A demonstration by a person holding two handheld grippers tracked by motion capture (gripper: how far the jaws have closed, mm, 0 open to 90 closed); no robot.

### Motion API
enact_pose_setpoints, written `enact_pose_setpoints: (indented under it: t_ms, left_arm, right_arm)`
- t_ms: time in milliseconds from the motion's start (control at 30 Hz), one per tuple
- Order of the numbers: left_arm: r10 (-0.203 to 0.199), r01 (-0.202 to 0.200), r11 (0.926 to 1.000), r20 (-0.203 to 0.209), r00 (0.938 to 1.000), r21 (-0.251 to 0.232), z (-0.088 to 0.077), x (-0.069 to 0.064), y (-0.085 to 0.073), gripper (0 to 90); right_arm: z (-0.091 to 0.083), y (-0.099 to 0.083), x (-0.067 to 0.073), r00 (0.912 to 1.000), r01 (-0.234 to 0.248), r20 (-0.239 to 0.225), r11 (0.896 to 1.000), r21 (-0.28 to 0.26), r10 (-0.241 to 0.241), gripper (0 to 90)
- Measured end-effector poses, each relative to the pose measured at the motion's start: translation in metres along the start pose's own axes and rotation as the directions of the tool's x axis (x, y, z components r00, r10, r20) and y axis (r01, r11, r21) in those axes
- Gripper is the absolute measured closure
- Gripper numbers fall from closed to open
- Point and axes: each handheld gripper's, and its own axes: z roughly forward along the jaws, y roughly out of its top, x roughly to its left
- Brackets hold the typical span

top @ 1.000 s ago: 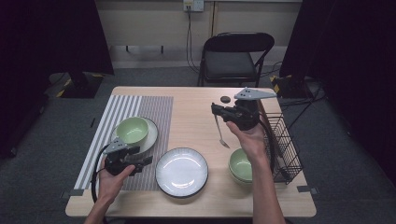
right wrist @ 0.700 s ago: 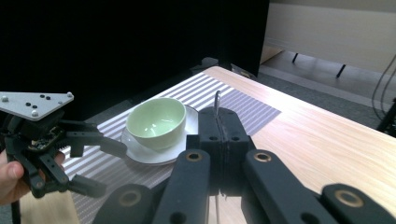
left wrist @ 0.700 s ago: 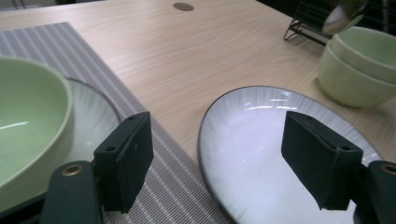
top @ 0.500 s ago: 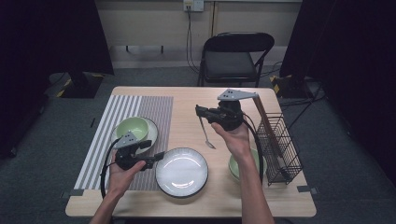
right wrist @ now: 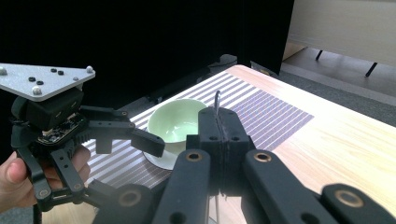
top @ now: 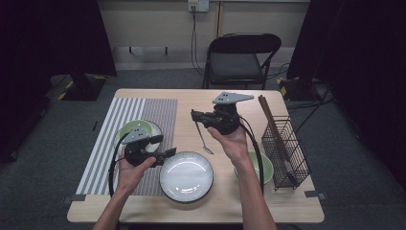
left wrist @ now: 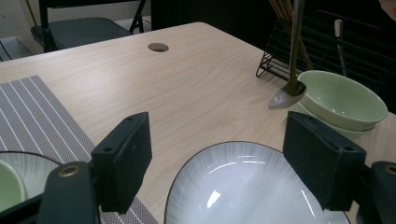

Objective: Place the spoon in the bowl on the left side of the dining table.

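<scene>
A spoon (top: 203, 139) hangs bowl-down above the bare wood between the plate (top: 186, 176) and the wire rack (top: 285, 146), its handle pinched in the fully closed jaws of the right gripper (top: 195, 116), a grip near the top that lets the bowl swing clear of the table (top: 191, 103) for setting down beside the dish. The left gripper (top: 168, 153) hovers at the plate's near-left rim with jaws spread wide and nothing between them, seemingly poised to steady or take the plate. Green bowls sit on either flank, one (top: 139, 132) on the striped mat (top: 119, 124), one (top: 262, 167) by the rack.
</scene>
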Motion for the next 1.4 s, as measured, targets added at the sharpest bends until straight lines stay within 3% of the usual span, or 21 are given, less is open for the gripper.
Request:
enact_pose_setpoints:
  t_ms: [233, 267, 433, 500, 533, 667, 700, 733, 967, 1133, 1233, 1333, 1400]
  left_arm:
    - [0.023, -0.023, 0.9996, 0.010, 0.9997, -0.016, 0.009, -0.005, 0.011, 22.5]
    - [0.011, -0.010, 0.9997, 0.037, 0.9993, -0.023, 0.011, -0.007, 0.011, 22.5]
    - [0.022, -0.020, 0.9992, 0.056, 0.9982, -0.033, 0.017, -0.013, 0.013, 22.5]
    - [0.009, -0.005, 0.9991, 0.082, 0.9966, -0.042, 0.018, -0.014, 0.015, 23.3]
    - [0.021, -0.018, 0.9990, 0.090, 0.9957, -0.041, 0.018, -0.014, 0.017, 24.1]
    - [0.031, -0.024, 0.9962, 0.085, 0.9959, -0.083, 0.015, -0.018, 0.024, 29.2]
    - [0.051, -0.043, 0.9945, 0.074, 0.9959, -0.095, 0.014, -0.018, 0.026, 32.1]
    - [0.047, -0.037, 0.9938, 0.087, 0.9951, -0.104, 0.014, -0.018, 0.027, 35.7]
    - [0.062, -0.054, 0.9936, 0.076, 0.9952, -0.099, 0.019, -0.013, 0.029, 44.4]
    - [0.026, -0.015, 0.9923, 0.088, 0.9958, -0.123, 0.018, -0.005, 0.029, 49.8]
    - [0.049, -0.042, 0.9919, 0.055, 0.9973, -0.120, 0.017, -0.002, 0.029, 52.0]
    - [0.044, -0.036, 0.9910, 0.061, 0.9972, -0.129, 0.016, 0.001, 0.028, 55.5]
    - [0.068, -0.058, 0.9909, 0.084, 0.9941, -0.122, 0.015, 0.003, 0.027, 60.5]
  right_arm:
    - [0.012, 0.004, 0.010, 0.9996, 0.018, -0.024, 1.000, 0.006, -0.018, 89.9]
    - [0.013, 0.004, 0.011, 0.9994, 0.016, -0.029, 1.000, 0.004, -0.016, 89.9]
    - [0.021, 0.003, 0.017, 0.9988, 0.016, -0.047, 1.000, 0.012, -0.015, 89.9]
    - [0.024, 0.003, 0.019, 0.9984, 0.019, -0.054, 1.000, 0.017, -0.018, 89.9]
    - [0.025, 0.002, 0.021, 0.9982, 0.019, -0.058, 1.000, 0.019, -0.018, 89.9]
    - [0.029, 0.002, 0.024, 0.9973, 0.026, -0.069, 0.999, 0.022, -0.024, 89.9]
    - [0.029, 0.002, 0.025, 0.9972, 0.023, -0.072, 0.999, 0.022, -0.021, 89.9]
    - [0.030, 0.002, 0.026, 0.9968, 0.022, -0.077, 1.000, 0.019, -0.021, 89.9]
    - [0.031, 0.003, 0.030, 0.9951, 0.026, -0.096, 1.000, 0.008, -0.025, 89.9]
    - [0.030, 0.003, 0.032, 0.9934, 0.027, -0.112, 1.000, -0.001, -0.027, 90.0]
    - [0.029, 0.003, 0.032, 0.9940, 0.027, -0.106, 1.000, -0.008, -0.027, 90.0]
    - [0.028, 0.004, 0.032, 0.9945, 0.026, -0.101, 1.000, -0.009, -0.027, 89.9]
    - [0.028, 0.003, 0.031, 0.9945, 0.027, -0.101, 1.000, -0.007, -0.028, 89.9]
